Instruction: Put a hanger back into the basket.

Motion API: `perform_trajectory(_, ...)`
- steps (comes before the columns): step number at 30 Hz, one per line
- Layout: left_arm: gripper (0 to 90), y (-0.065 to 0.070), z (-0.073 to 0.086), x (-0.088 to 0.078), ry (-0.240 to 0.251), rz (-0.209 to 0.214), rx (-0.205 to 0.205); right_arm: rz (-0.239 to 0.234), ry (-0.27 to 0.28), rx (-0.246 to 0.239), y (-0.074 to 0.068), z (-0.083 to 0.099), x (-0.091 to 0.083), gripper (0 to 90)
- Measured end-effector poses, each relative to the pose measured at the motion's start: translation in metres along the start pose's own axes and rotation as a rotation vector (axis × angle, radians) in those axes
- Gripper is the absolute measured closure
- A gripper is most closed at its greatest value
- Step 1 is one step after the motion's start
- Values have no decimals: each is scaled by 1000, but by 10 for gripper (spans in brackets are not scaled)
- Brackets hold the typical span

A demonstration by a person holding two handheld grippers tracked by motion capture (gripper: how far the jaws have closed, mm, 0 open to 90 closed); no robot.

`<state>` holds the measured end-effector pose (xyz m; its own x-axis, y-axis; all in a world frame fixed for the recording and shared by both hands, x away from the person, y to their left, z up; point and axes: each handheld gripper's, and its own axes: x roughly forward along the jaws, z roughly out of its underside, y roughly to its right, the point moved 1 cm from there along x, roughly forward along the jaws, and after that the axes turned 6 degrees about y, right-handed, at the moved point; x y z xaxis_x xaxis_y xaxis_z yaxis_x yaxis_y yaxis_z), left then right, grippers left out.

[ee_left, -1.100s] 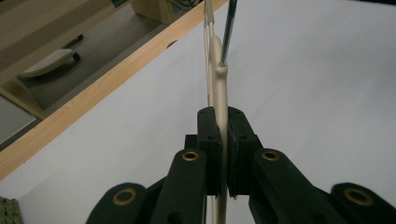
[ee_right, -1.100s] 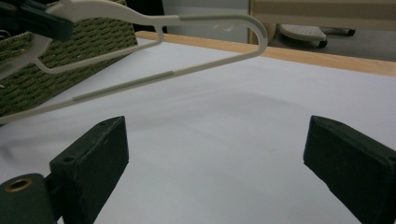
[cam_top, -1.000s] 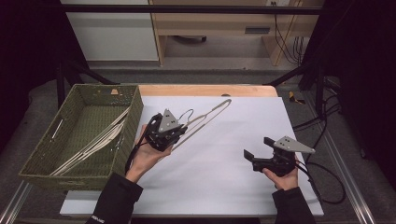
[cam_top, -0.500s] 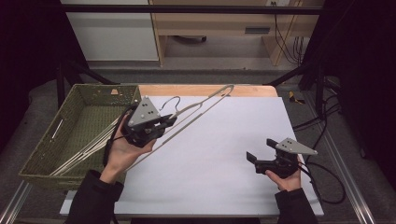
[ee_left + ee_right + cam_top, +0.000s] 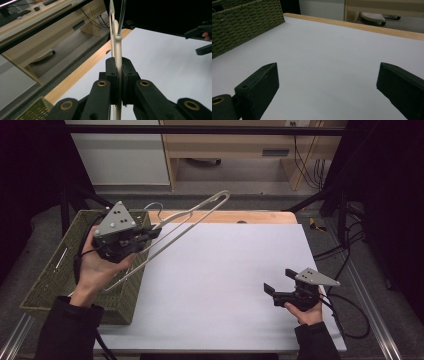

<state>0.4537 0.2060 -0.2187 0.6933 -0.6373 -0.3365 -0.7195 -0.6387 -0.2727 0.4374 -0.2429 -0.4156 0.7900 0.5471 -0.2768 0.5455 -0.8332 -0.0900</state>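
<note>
Nearest the person, the right gripper [image 5: 285, 292] rests low over the white table [image 5: 235, 285] at the near right, its fingers [image 5: 259, 87] spread wide with nothing between them; it sits where it was a second ago. Beyond it the table surface lies bare.

On the left, the change is plain. The left gripper [image 5: 150, 234] has risen and swung leftward since a second ago, from just above the table beside the green woven basket [image 5: 55, 275] to a spot in the air over the basket's right wall. Its fingers [image 5: 111, 75] are clamped tight on one thin bar of a pale clothes hanger [image 5: 195, 217], and the left gripper view shows the bar pinched between the pads and running up away from them. The hanger has come up with the hand: it slants from low over the basket's right edge, through the grip, up to its rounded end above the far edge of the table, clear of the surface.

As I read it, the hanger is being carried to the basket, where other pale hangers [image 5: 60, 260] seem to lie already. Lowering it in and letting go are the steps that remain.
</note>
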Motion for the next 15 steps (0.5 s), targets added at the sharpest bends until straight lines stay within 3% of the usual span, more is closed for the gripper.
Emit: perform_trajectory(15,860,-53,45,-29,-24,-99,-38,-11,-10,-6,-1,1,2,43)
